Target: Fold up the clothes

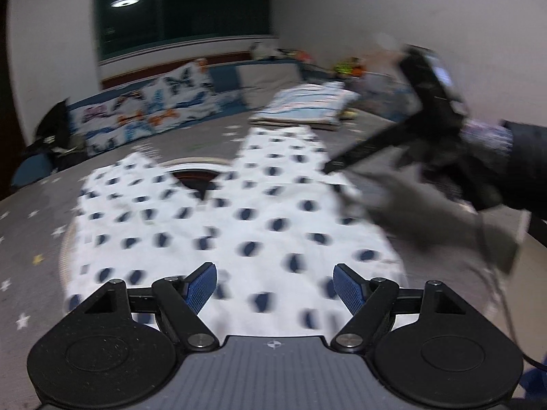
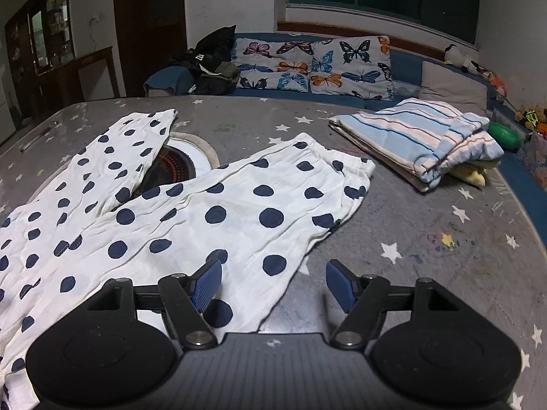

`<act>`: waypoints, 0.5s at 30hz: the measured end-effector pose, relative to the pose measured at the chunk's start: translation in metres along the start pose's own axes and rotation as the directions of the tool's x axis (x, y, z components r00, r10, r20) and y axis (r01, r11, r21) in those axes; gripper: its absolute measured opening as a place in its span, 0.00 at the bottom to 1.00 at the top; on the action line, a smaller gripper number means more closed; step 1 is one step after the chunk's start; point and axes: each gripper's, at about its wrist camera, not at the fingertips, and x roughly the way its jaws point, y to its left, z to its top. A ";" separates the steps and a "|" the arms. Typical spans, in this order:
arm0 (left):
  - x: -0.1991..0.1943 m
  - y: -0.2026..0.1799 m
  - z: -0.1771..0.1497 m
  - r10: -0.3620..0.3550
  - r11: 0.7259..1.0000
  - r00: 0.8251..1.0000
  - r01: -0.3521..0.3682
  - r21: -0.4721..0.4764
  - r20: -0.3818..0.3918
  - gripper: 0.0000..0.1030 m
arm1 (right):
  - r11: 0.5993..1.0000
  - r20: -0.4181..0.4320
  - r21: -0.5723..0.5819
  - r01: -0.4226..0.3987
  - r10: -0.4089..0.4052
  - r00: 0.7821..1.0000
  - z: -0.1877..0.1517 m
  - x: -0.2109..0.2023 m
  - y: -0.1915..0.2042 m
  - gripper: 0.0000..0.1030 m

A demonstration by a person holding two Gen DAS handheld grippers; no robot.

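Trousers [image 2: 191,218], white with dark blue dots, lie spread flat on a grey table [image 2: 427,212] printed with small white stars. In the right wrist view the two legs run away from the camera and part toward the far end; the left leg is the narrower strip, the right leg the broader one, with its gathered cuff at the far right. Between the legs a round inset [image 2: 177,167] in the table shows, dark in the middle with a pale rim, partly covered by cloth.

Left gripper [image 1: 275,288]: jaws apart, blue pads clear of each other, nothing clamped. The dotted cloth lies beneath and between the fingers; contact cannot be told, as this view is blurred.

Right gripper [image 2: 271,285]: jaws apart, nothing gripped. Its left finger [image 2: 205,288] stands over the near edge of the right leg; its right finger [image 2: 340,288] stands over bare table. In the left wrist view the same tool appears at the right as a dark blurred shape [image 1: 427,109], held by a hand in a dark sleeve [image 1: 526,157], near the right edge of the trousers.

Folded striped cloth [image 2: 424,136], blue and white, lies at the far right of the table, well apart from the trousers. Beyond the table stand butterfly-print cushions [image 2: 314,65] on a blue bench, with a heap of dark clothing [image 2: 212,65] to their left.
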 end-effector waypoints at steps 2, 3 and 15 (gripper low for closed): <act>-0.002 -0.016 -0.001 -0.058 0.998 0.998 0.058 0.037 -0.002 0.76 | 1.000 0.000 0.003 0.001 -0.001 1.000 -0.002 0.000 -0.001 0.68; -0.002 -0.023 -0.001 -0.088 0.994 0.996 0.088 0.059 -0.004 0.75 | 1.000 0.001 0.005 0.002 -0.002 1.000 -0.002 -0.001 -0.002 0.68; 0.019 -0.075 -0.020 -0.178 0.946 0.981 0.192 0.260 -0.077 0.46 | 1.000 0.009 0.019 0.006 -0.006 1.000 -0.003 -0.004 -0.012 0.68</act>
